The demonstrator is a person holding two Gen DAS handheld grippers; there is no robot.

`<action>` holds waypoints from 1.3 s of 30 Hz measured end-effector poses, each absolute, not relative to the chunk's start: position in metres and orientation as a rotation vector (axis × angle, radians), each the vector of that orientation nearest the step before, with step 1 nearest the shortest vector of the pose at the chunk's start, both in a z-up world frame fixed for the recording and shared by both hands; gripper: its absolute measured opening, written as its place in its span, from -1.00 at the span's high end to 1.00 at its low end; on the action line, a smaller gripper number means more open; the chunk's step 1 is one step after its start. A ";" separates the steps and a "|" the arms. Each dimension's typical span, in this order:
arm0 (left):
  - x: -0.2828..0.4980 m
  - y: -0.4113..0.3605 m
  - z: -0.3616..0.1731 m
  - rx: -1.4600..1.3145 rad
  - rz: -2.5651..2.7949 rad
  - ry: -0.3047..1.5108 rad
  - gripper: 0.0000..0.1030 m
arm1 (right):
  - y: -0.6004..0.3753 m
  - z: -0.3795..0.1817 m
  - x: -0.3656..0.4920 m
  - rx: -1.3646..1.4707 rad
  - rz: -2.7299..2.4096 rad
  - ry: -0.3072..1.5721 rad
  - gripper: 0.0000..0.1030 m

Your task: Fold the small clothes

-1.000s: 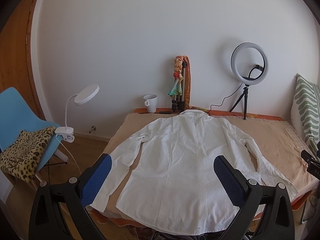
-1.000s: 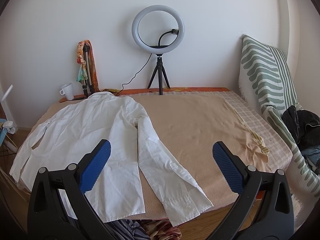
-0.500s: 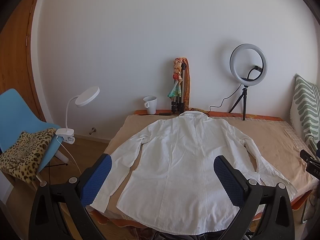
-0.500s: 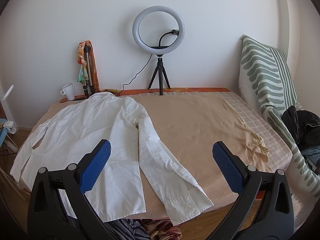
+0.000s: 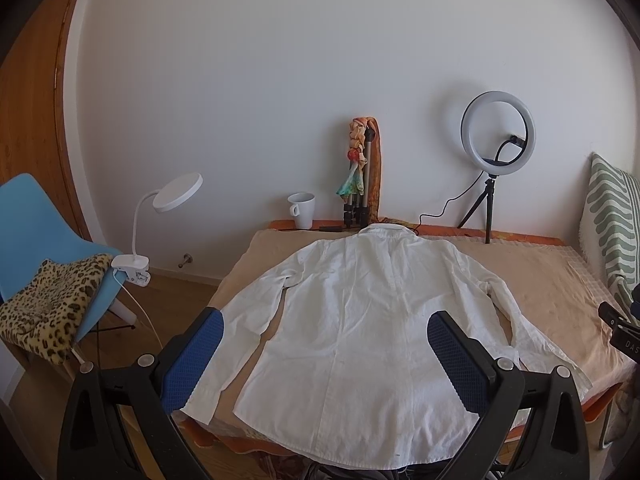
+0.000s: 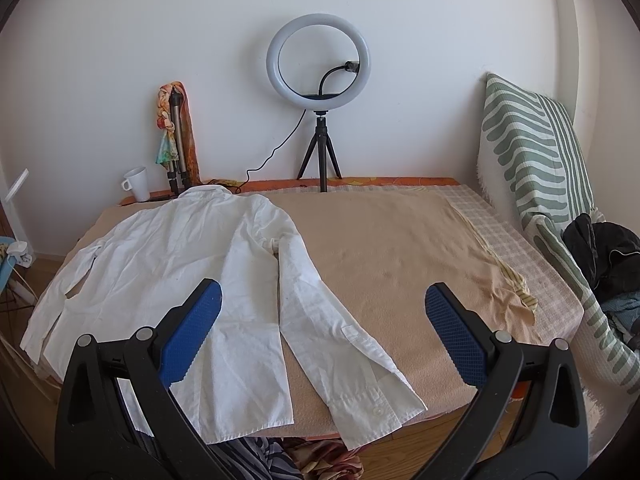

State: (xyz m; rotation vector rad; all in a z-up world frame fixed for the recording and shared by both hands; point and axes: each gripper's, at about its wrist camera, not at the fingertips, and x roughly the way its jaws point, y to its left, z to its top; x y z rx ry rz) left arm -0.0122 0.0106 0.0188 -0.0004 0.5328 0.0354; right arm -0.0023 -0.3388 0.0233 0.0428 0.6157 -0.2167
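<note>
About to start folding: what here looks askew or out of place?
The white shirt lies flat, but its hem and a sleeve cuff hang past the bed's near edge.

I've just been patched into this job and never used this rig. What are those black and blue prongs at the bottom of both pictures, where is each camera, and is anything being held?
There is no robot arm here: a person holds one two-finger gripper in each hand. The prongs are the fingers, black with blue pads. Each picture comes from a fisheye camera on a gripper, looking forward along its fingers. One shows the left gripper, the other the right gripper. Both are open and hold nothing.

On the tan-covered bed a white shirt lies flat, collar toward the wall, sleeves spread out. At the far edge stand a white mug and a ring light on a small tripod. No fold has been started.
</note>
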 end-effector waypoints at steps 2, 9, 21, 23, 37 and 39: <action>-0.013 0.010 0.020 0.000 0.036 0.532 -0.99 | -0.339 0.023 -0.002 0.043 -0.217 0.616 -1.00; -0.011 0.014 0.021 -0.008 0.034 0.536 -0.99 | -0.338 0.023 -0.002 0.042 -0.218 0.617 -1.00; -0.006 0.027 0.014 -0.016 0.050 0.544 -0.99 | -0.330 0.027 -0.002 0.035 -0.212 0.621 -1.00; -0.004 0.033 0.011 -0.018 0.066 0.545 -0.99 | -0.327 0.028 -0.001 0.035 -0.213 0.621 -1.00; 0.016 0.150 -0.047 -0.102 0.128 0.568 -0.85 | -0.305 0.017 0.009 0.082 -0.104 0.637 -1.00; 0.031 0.173 -0.062 -0.128 0.101 0.617 -0.79 | -0.302 0.014 0.010 0.101 -0.078 0.644 -1.00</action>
